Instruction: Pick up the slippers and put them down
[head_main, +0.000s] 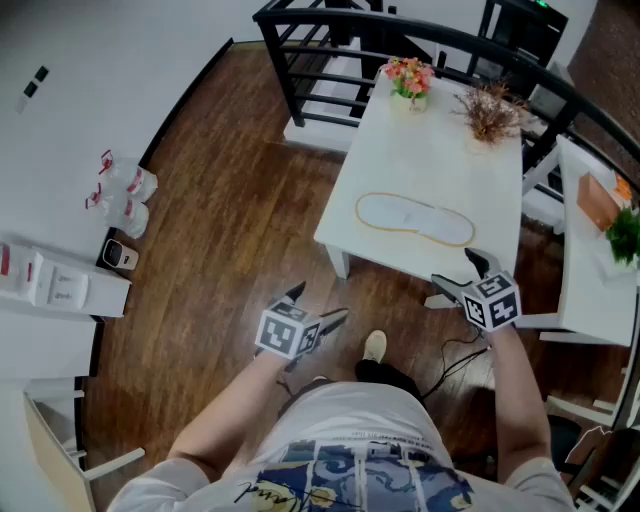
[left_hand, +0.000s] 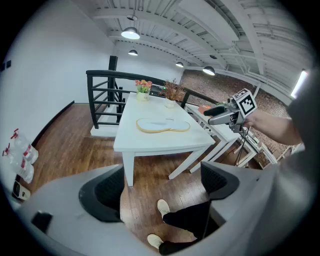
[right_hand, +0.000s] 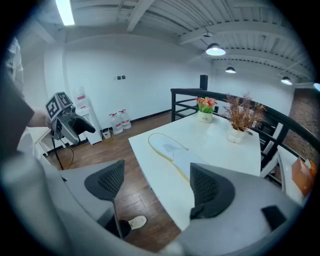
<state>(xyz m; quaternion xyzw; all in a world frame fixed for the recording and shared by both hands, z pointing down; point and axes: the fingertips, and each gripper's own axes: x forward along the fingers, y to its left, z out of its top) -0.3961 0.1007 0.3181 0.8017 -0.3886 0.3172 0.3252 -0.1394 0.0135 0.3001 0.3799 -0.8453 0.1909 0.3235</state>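
Note:
A flat white slipper with a yellow rim (head_main: 414, 219) lies on the white table (head_main: 440, 150), near its front edge. It also shows as the slipper (left_hand: 163, 125) in the left gripper view and the slipper (right_hand: 172, 150) in the right gripper view. My left gripper (head_main: 320, 305) hangs open over the wooden floor, short of the table's front left corner, with nothing between its pads (left_hand: 102, 197). My right gripper (head_main: 458, 270) stands open at the table's front right corner, a little short of the slipper, and is also empty.
A pot of pink flowers (head_main: 409, 80) and a vase of dried twigs (head_main: 489, 110) stand at the table's far end. A black railing (head_main: 300, 60) runs behind it. A second white table (head_main: 590, 260) is at the right. Bottles (head_main: 125, 195) sit by the left wall.

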